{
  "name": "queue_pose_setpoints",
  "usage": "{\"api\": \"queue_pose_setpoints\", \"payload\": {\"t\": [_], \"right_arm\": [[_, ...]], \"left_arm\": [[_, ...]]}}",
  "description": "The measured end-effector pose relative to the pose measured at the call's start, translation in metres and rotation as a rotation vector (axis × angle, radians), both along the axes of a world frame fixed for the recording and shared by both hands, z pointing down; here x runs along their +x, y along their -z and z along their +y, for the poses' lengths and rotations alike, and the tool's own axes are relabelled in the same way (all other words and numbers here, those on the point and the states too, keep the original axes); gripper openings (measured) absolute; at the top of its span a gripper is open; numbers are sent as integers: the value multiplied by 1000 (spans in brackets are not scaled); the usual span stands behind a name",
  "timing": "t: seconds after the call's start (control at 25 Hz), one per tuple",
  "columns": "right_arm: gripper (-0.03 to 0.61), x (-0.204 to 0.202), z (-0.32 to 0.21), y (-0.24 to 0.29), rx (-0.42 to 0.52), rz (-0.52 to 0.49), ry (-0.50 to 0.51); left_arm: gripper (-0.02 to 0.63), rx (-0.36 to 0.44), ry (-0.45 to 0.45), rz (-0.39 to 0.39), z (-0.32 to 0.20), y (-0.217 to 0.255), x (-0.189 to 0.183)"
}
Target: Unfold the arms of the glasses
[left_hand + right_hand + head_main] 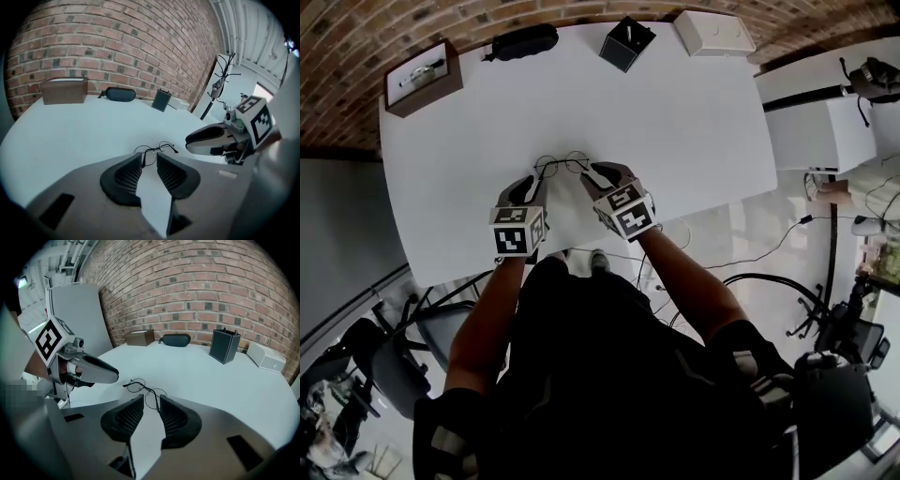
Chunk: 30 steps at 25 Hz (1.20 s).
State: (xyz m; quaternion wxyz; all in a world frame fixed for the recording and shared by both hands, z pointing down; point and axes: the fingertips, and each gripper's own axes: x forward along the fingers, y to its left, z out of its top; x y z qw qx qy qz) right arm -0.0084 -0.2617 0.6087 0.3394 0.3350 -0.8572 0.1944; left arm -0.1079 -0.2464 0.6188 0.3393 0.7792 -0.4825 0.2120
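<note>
Thin wire-framed glasses [561, 164] lie on the white table [694, 122], near its front edge. Both grippers point down at them from the near side. My left gripper [534, 180] stands at the frame's left end and my right gripper [594, 174] at its right end. In the left gripper view the glasses [157, 149] lie just past the gripper [149, 158], whose jaws stand apart, pressing on nothing. The right gripper view shows the glasses [140, 387] just beyond that gripper [151, 400], which is also open. Whether either gripper touches the frame I cannot tell.
At the table's far edge stand a brown box [422, 75] with a watch on it, a black glasses case [525, 42], a black open box [627, 42] and a white box [714, 33]. Cables and a chair lie on the floor to the right.
</note>
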Motion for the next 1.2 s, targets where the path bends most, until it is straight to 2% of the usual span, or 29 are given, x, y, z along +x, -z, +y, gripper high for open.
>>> {"api": "queue_pose_setpoints", "payload": {"t": [0.36,0.68,0.88,1.0,1.2], "right_arm": [[84,6,-9,-39,-52,58,-21],[74,6,-8,-49,-33,99,-4],[67,4,-7,-49,-4,152,37],[37,-1,-6,-48,27,196,69],[28,-1,-5,-49,22,191,62]], "left_arm": [[95,-80,-38,-8,-8,-30,7],[95,-117,-76,-32,-4,-44,9],[83,-107,-83,-61,-4,-46,10],[69,-106,-77,-74,-5,-47,9],[37,-98,-66,-104,-6,-48,5]]}}
